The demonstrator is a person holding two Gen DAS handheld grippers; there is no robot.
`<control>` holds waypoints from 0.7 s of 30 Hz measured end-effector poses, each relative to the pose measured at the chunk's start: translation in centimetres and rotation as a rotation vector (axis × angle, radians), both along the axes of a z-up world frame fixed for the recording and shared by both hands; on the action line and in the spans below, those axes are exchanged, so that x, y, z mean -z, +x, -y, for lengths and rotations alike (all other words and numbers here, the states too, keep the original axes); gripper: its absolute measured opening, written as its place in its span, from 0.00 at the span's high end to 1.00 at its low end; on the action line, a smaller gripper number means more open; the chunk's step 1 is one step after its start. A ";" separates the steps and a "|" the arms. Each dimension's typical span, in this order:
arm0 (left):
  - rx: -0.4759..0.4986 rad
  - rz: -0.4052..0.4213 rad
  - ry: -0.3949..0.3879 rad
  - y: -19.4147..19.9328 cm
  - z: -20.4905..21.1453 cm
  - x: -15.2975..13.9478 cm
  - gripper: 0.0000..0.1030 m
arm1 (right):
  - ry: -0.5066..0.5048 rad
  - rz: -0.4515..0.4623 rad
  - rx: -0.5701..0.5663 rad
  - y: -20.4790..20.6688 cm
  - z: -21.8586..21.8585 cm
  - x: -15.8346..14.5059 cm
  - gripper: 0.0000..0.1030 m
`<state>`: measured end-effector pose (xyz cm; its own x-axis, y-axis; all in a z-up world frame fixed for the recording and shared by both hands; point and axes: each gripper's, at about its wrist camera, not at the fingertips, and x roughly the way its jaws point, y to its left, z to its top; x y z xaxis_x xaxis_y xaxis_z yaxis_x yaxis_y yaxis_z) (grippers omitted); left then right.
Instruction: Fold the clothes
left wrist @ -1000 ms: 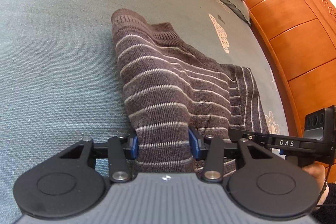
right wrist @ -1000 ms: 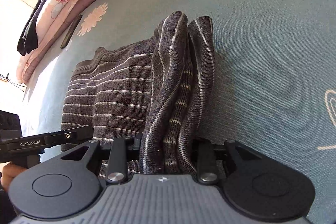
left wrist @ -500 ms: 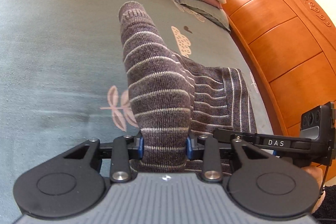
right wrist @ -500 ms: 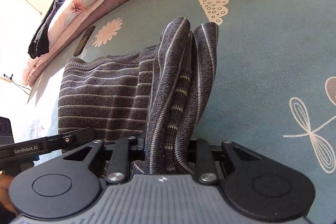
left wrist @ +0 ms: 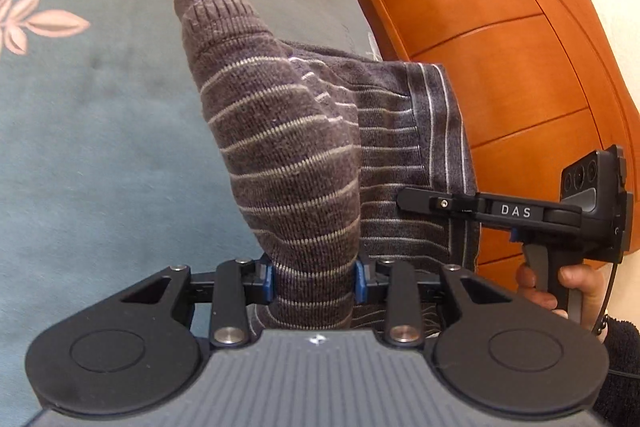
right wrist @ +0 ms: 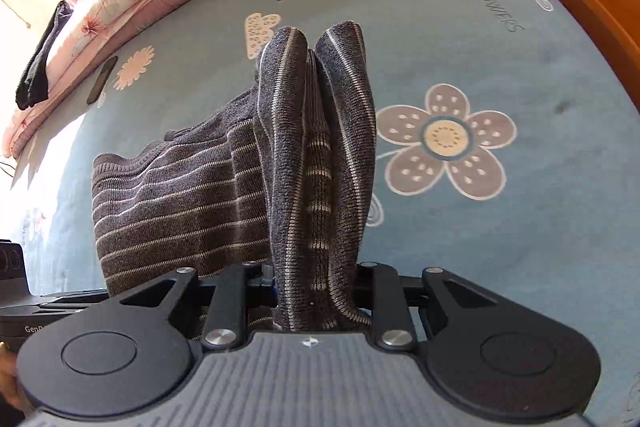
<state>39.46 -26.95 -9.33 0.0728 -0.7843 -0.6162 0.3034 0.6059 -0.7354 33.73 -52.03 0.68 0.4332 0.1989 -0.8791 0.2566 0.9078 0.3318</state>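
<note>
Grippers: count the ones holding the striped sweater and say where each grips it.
2. The left gripper clamps a bunched fold of the sweater at its left end; the right gripper clamps the gathered folds at the opposite end. Nothing else holds it in view.

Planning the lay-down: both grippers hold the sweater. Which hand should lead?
Probably left. The left gripper is clamped on a single smooth fold of the striped sweater. The right gripper is clamped on a bunched, pleated wad, which looks harder to lay flat.
</note>
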 end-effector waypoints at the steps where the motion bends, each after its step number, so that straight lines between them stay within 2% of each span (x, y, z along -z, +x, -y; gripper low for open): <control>1: 0.018 -0.007 -0.001 -0.7 1.2 0.2 0.68 | -0.014 -0.008 0.015 -0.9 1.0 0.0 0.73; 6: 0.057 -0.010 -0.004 -2.6 5.5 1.2 0.68 | -0.036 -0.047 0.085 -4.4 5.8 0.9 0.73; 9: 0.070 0.009 0.022 -2.7 7.1 1.8 0.68 | -0.047 -0.045 0.102 -5.3 7.5 2.0 0.73; 12: 0.088 0.057 0.059 -2.9 8.2 2.1 0.68 | -0.068 -0.039 0.098 -5.2 8.3 3.4 0.73; 17: 0.089 0.077 0.120 -1.4 9.1 4.1 0.68 | -0.104 -0.053 0.097 -3.2 9.1 6.9 0.73; 20: 0.077 0.041 0.136 -0.8 9.0 5.7 0.65 | -0.116 -0.057 0.112 -2.1 9.9 9.5 0.71; 21: 0.068 0.021 0.142 -0.5 8.7 6.2 0.63 | -0.116 -0.061 0.117 -1.8 10.1 10.4 0.68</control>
<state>38.92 -35.69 -15.48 0.0367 -0.6932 -0.7198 0.3615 0.6807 -0.6372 31.98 -62.15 -9.67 0.3928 0.0456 -0.9185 0.3794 0.9018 0.2070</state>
